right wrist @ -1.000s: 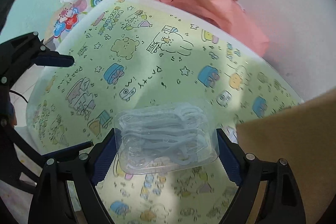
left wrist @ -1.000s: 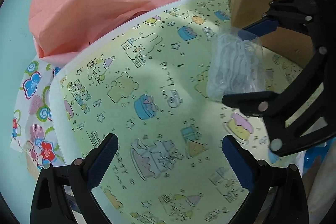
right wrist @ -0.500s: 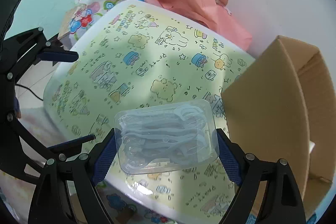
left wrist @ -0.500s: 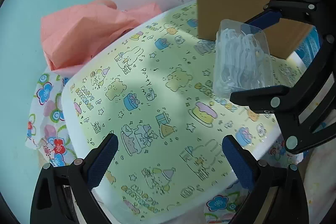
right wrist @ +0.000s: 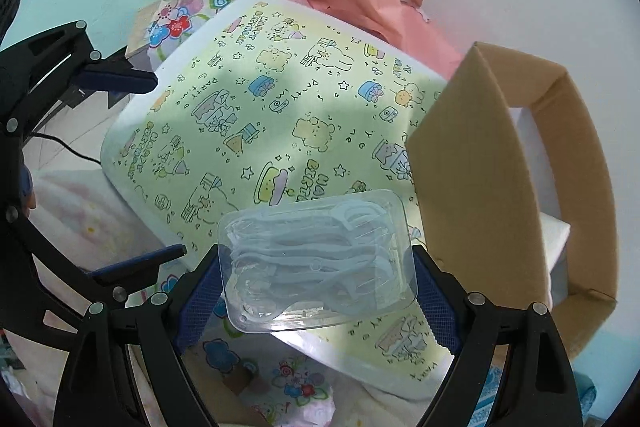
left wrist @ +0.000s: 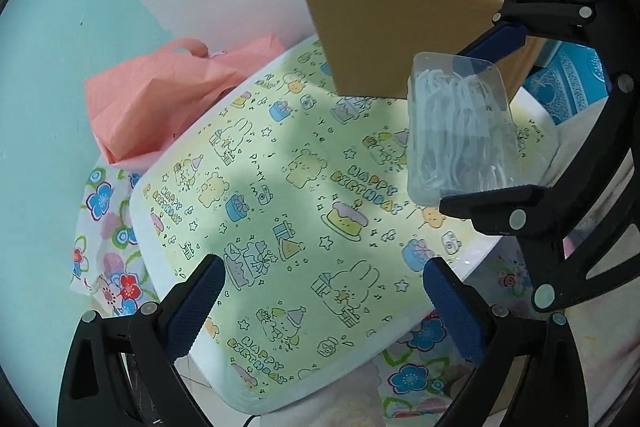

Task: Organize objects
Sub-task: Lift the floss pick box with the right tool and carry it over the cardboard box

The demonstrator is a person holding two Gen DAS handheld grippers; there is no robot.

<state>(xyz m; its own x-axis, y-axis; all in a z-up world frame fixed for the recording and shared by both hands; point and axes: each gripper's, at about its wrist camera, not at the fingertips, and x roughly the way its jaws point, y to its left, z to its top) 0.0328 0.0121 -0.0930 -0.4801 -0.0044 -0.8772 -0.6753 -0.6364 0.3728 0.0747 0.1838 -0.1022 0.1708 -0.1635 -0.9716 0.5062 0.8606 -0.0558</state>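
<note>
Right gripper (right wrist: 316, 291): clamped wide on clear plastic case of white floss picks (right wrist: 320, 263), held above birthday-print bench (right wrist: 208, 147). Left gripper (left wrist: 320, 303): spread, empty. Step: carry. Next: swing case over open brown cardboard box (right wrist: 500, 167) to gripper's right, then release.

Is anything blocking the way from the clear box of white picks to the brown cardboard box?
Nothing visible. The clear plastic box is held beside the open brown cardboard box, with only its near wall between.
</note>
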